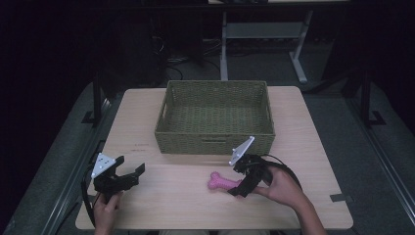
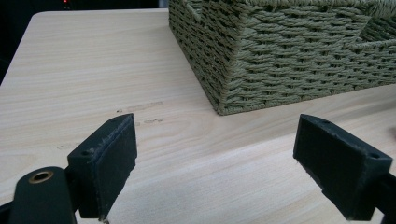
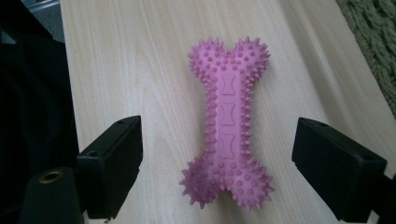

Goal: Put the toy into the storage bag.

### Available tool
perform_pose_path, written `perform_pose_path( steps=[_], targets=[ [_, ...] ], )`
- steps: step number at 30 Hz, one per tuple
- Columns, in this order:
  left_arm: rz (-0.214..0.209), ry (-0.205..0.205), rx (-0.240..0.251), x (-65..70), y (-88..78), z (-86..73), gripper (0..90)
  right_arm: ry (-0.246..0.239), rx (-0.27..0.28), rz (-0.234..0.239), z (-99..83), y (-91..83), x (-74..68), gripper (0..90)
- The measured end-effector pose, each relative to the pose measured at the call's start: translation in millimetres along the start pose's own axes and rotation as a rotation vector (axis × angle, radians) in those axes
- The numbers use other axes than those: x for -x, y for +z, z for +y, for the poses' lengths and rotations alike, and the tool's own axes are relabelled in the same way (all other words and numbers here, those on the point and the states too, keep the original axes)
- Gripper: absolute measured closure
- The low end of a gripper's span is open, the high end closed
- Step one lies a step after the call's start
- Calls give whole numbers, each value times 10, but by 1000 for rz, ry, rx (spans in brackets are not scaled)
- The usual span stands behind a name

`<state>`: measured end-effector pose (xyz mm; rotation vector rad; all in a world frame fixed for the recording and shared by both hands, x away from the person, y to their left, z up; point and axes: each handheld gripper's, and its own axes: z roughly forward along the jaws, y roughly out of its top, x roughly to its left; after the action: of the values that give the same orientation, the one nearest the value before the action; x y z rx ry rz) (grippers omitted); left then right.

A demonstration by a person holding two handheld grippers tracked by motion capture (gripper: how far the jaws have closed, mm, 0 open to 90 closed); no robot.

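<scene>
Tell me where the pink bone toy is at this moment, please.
In the high view, the pink bone toy lies flat on the table, in front of the woven basket, between the open jaws of the right tongs.

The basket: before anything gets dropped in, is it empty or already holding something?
Empty, as far as shown. The high view shows the basket with bare woven floor inside; the pink bone toy lies outside on the table.

No words, brands, numbers or signs can be read anywhere; the faint dark marks on the table [image 2: 140, 106] near the basket [image 2: 280, 56] are too smudged to make out; the raised shapes along the pink bone toy [image 3: 227, 122] are a pattern, not letters.
</scene>
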<state>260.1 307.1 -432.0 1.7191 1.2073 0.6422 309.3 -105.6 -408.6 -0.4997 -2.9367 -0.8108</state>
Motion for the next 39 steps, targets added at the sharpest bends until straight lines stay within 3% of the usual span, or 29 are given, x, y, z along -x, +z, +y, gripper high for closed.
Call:
perform_pose_path(
  steps=[8,39],
  targets=[
    [-3,2,1,1,0,2,130,-12,-32,-1,94,103,-8,166],
    [-6,-11,2,-22,-6,1,130,-37,-137,-8,177,381,50,408]
  ],
)
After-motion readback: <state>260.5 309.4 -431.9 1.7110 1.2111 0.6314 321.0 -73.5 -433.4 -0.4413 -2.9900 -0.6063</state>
